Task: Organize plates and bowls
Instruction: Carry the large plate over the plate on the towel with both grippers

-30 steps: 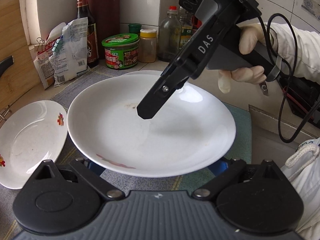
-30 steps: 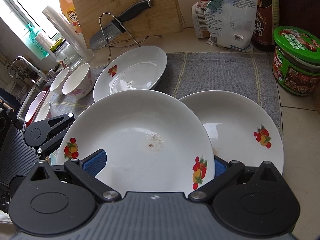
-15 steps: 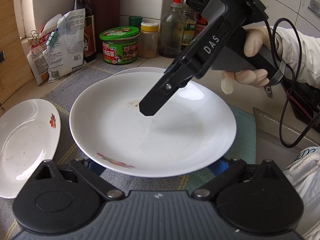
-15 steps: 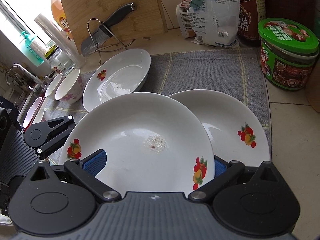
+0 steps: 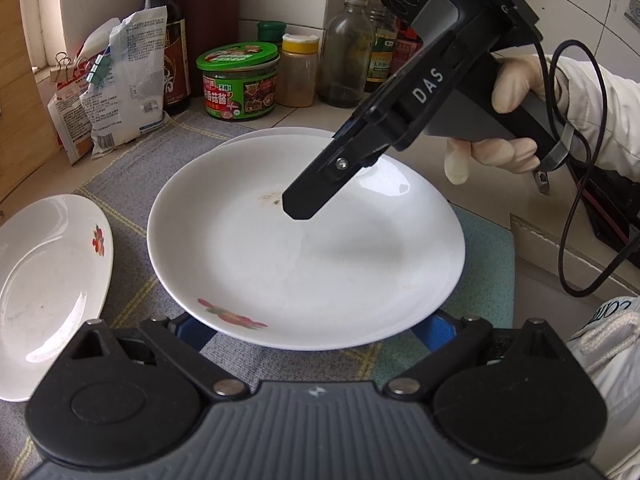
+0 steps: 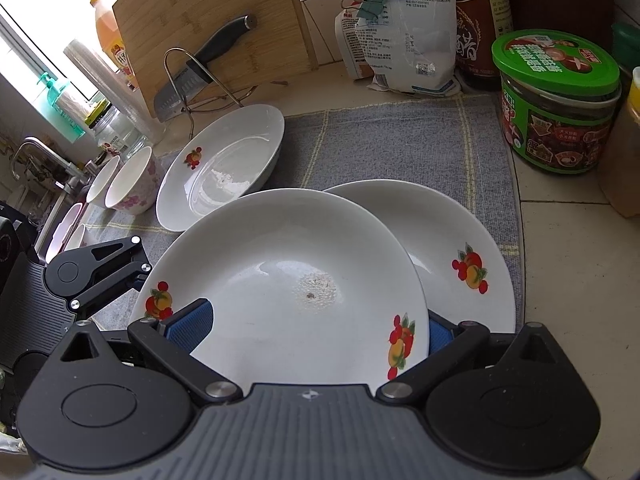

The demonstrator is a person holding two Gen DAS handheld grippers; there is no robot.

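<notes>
The grey mat (image 6: 400, 140) carries the work, and most of it is left to do — three plates sit there unstacked. The biggest, the near plate (image 6: 280, 280), overlaps a second plate (image 6: 460, 240) behind it on the right; the right gripper (image 6: 312, 328) has its blue pads at either side of that near plate's rim, apparently pinching it. A third plate (image 6: 224, 164) lies apart, further left. The left gripper (image 5: 316, 328) sits spread under the plate's edge. Smallest, the bowls (image 6: 128, 184) wait by the sink, untouched
</notes>
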